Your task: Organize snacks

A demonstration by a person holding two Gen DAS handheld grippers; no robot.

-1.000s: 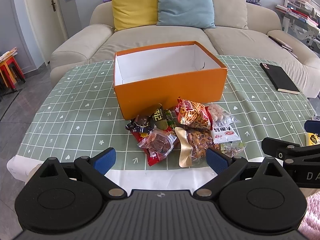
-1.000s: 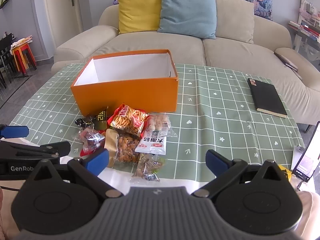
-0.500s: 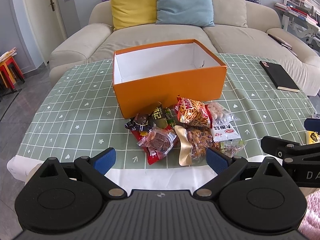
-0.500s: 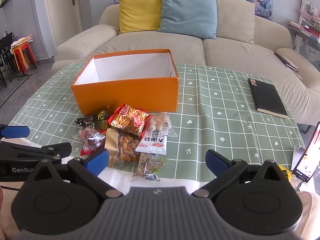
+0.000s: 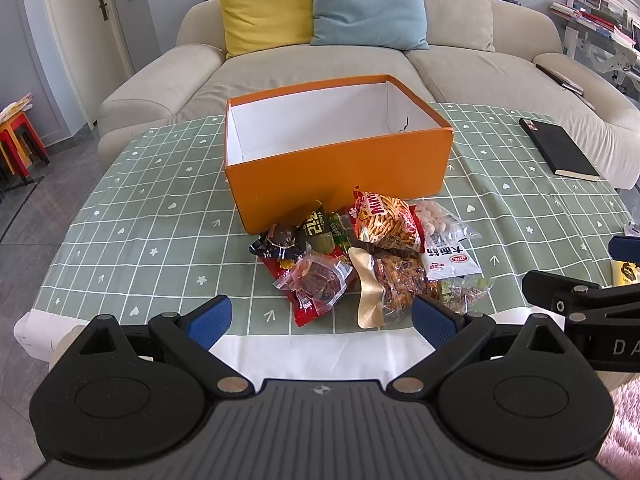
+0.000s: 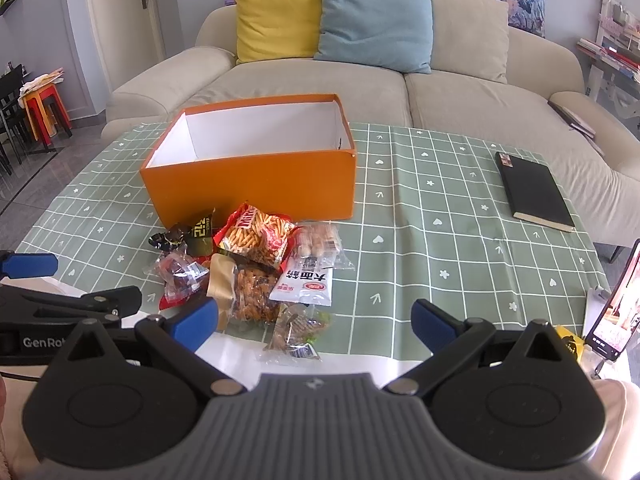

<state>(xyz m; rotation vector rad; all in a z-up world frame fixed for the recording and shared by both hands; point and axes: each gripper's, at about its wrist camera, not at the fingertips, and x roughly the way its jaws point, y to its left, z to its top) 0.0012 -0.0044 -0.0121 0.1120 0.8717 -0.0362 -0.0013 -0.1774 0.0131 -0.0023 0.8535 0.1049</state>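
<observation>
Both of your grippers hover spread wide at the near edge of the table, with the snack pile just ahead and the box behind it.

The beige sofa (image 5: 460, 68) fills the background, and the table in its green checked cloth (image 5: 132, 216) stretches toward you. On it the orange box (image 5: 340, 160) stands open-topped, its white inside bare as far as you can see. A black notebook (image 6: 534, 190) lies well apart to the right. The snack pile (image 5: 368, 260) sits just in front of the box, packets overlapping: a red bag of sticks (image 6: 256, 236), a white packet (image 6: 306, 284), a clear pack of dark pieces (image 5: 318, 280). Your left gripper (image 5: 320, 316) has its jaws released and holds nothing; your right gripper (image 6: 314, 320) is likewise spread and empty.
</observation>
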